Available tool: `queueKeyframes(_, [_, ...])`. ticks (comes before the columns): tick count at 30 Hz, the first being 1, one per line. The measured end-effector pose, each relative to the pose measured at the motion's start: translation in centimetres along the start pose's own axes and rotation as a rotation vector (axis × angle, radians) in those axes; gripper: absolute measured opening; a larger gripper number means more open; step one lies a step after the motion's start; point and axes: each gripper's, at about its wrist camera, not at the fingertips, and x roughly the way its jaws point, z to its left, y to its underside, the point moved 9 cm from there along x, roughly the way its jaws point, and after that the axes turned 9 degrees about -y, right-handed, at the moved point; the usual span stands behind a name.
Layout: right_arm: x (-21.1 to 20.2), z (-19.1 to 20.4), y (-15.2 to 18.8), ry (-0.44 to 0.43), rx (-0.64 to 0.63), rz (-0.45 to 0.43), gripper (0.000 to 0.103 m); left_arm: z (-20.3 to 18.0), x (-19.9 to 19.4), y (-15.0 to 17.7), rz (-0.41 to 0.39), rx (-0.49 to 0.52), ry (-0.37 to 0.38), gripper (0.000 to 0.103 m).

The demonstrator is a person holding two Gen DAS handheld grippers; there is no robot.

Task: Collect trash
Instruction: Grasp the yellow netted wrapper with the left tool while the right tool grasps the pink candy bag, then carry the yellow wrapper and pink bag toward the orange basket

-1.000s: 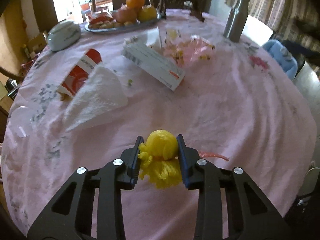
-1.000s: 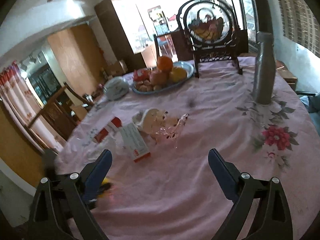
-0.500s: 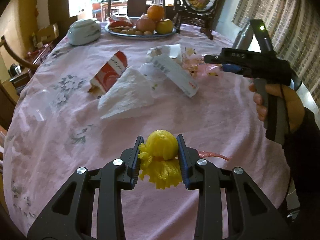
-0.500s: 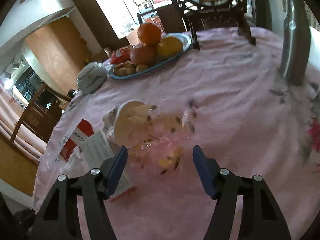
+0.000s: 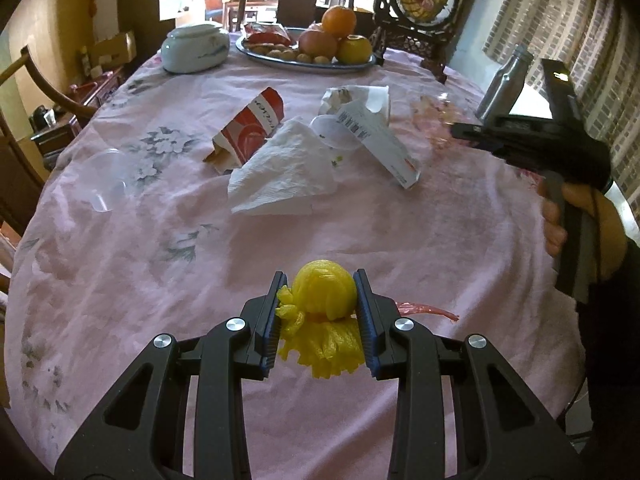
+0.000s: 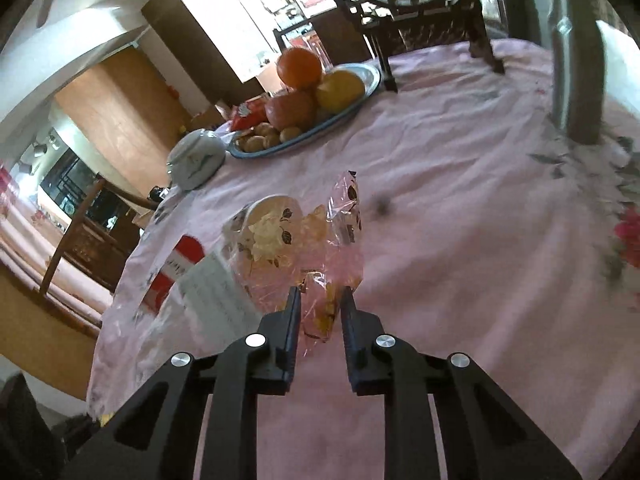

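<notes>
Pink tablecloth (image 6: 460, 200), blurred bottle (image 6: 576, 60), right gripper (image 6: 320, 300) jaws closing around cellophane wrapper (image 6: 340, 240)

A crumpled white paper napkin (image 5: 282, 172) is laid mid-table on the pink floral tablecloth (image 5: 360, 224), between a red-and-white carton (image 5: 248, 128) on the left and a flat white printed box (image 5: 376, 140) on the right; a metal fruit platter (image 5: 308, 62) is set behind.

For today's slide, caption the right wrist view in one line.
Right tongs, just closing, pinch a clear pink wrapper on the pink tablecloth.

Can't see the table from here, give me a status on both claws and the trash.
Left claw shut on yellow bag. Right claw just been closing, clear wrapper between its pads. Napkin, cartons uncollected; nothing blocking.
</notes>
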Motion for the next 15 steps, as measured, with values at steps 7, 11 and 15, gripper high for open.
queueKeyframes(7, [-6.6, 1.4, 3.3, 0.048, -0.118, -0.041, 0.020, -1.4, -2.1, 0.8, -0.029, 0.019, -0.020, 0.035])
queueKeyframes(11, [-9.4, 2.4, 5.2, 0.070, -0.190, -0.061, 0.020, -1.9, -3.4, 1.3, -0.041, 0.019, -0.049, 0.035])
queueKeyframes(15, [-10.9, 3.8, 7.4, 0.089, -0.260, -0.062, 0.020, -2.1, -4.8, 2.1, -0.061, 0.026, -0.082, 0.035])
